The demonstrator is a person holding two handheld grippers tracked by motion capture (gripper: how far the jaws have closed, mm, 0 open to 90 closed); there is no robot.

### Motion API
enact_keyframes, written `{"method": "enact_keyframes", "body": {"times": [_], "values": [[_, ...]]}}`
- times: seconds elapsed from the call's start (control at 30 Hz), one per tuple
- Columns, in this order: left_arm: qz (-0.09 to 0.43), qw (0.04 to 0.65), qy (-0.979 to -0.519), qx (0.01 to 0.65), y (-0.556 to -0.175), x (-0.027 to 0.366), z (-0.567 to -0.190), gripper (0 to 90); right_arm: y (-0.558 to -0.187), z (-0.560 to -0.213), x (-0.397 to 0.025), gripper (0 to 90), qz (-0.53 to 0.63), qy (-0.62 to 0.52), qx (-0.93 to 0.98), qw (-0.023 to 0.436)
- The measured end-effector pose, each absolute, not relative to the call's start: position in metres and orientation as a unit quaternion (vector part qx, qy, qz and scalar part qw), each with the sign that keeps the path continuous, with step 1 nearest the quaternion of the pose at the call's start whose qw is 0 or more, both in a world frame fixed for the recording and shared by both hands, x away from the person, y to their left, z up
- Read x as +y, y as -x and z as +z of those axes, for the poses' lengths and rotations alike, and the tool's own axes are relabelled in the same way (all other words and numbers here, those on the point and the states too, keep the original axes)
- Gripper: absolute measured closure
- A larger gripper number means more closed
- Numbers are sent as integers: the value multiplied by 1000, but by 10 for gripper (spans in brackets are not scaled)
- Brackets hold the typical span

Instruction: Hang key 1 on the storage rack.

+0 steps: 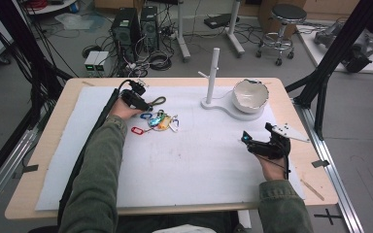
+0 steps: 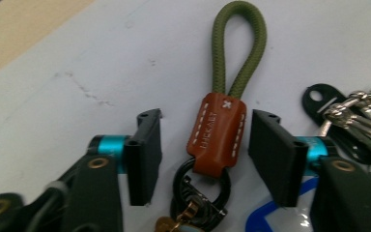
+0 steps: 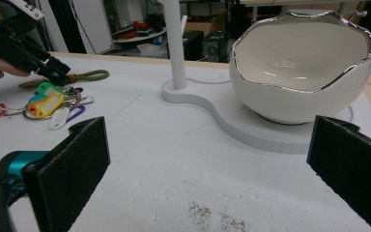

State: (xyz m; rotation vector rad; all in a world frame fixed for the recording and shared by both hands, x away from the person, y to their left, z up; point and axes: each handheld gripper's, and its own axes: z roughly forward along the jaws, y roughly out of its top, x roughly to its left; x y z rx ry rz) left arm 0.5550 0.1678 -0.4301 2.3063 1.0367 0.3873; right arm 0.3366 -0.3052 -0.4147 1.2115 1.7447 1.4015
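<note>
Green cord keychain (image 2: 222, 121) with brown leather tab lies flat.

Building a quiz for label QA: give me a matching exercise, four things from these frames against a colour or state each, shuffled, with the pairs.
Things:
1. rope loop
2. leather tab
3. bowl
4. left gripper

Colours or states:
A. white with a silver, jagged rim
B. open, jaws either side of the tab
C. olive green
D. brown with white stitching

Pairs: 1-C, 2-D, 3-A, 4-B
</note>
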Motion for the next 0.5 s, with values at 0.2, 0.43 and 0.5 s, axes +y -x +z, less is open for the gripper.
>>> {"method": "enact_keyframes", "body": {"times": [0.2, 0.43, 0.5], "values": [[126, 297, -867, 379, -555, 170, -429, 684, -336, -415, -305, 5, 525, -456, 656, 293], [125, 307, -861, 386, -554, 174, -423, 725, -336, -415, -305, 5, 524, -455, 658, 293], [118, 319, -855, 391, -554, 176, -419, 729, -337, -415, -305, 5, 523, -455, 658, 294]]}}
